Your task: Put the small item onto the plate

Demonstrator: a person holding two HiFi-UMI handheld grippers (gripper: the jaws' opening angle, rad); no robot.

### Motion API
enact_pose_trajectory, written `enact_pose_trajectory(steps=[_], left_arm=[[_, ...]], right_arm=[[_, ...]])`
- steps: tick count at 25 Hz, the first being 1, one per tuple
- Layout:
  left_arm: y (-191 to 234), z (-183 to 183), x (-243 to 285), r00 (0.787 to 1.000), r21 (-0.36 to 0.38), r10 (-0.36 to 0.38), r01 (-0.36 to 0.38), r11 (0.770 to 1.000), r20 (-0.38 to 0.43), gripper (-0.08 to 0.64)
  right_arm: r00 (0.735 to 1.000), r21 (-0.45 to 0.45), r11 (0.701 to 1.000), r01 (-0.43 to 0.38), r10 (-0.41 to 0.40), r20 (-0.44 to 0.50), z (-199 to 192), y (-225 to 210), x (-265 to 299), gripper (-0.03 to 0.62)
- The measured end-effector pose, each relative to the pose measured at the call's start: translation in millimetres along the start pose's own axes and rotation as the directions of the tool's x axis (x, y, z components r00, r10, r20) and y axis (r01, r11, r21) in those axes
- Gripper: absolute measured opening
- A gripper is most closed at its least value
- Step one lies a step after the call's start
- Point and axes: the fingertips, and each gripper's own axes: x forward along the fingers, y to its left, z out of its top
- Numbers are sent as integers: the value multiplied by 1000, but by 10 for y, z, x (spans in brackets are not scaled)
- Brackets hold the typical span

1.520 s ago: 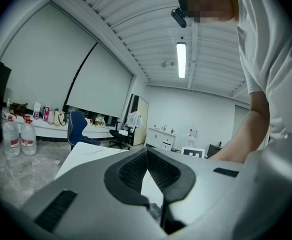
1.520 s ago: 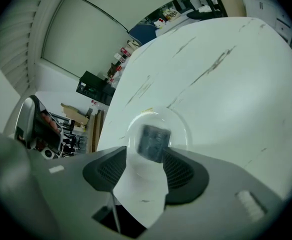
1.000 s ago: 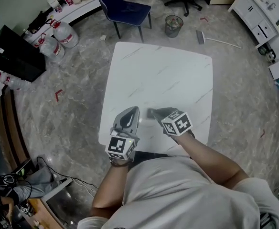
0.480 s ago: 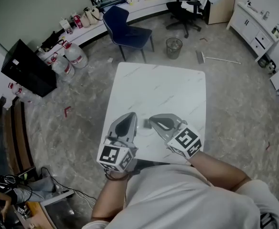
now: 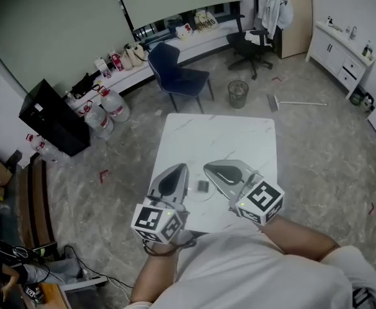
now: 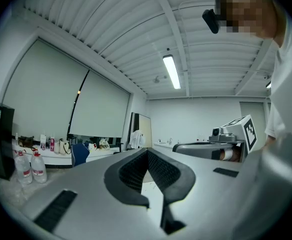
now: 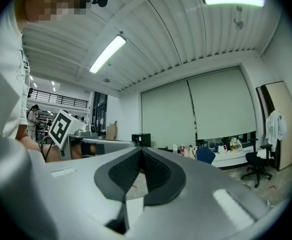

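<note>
The left gripper (image 5: pixel 177 168) and the right gripper (image 5: pixel 208 168) are hovering over the near edge of the table (image 5: pixel 239 134), each with its fingers pressing together on nothing. The small dark item (image 5: pixel 203 186) is lying on the table between them, close to that edge.

We hold our grey plastic left gripper (image 5: pixel 174 172) and matching right gripper (image 5: pixel 211 168) side by side before our chest, roughly level, tips angled slightly together. Both pairs of jaws are pressed together with nothing between them. Our bare left forearm (image 5: pixel 152 272) and right forearm (image 5: pixel 297 237) are bent.
</note>
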Motion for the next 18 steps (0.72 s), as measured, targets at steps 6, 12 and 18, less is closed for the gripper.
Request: enact_pose_trajectory(steps=[6, 12, 18], left_arm=[[-145, 256, -52, 999, 36, -4, 2, 999, 45, 5], [-304, 395, -81, 998, 62, -17, 12, 998, 67, 5], [-405, 518, -109, 996, 63, -29, 24, 998, 84, 5]], right_arm=[[998, -22, 1000, 1, 0, 59, 256, 66, -108, 2], [996, -47, 999, -3, 7, 87, 422, 152, -212, 2], [995, -63, 998, -2, 8, 100, 512, 158, -258, 2]])
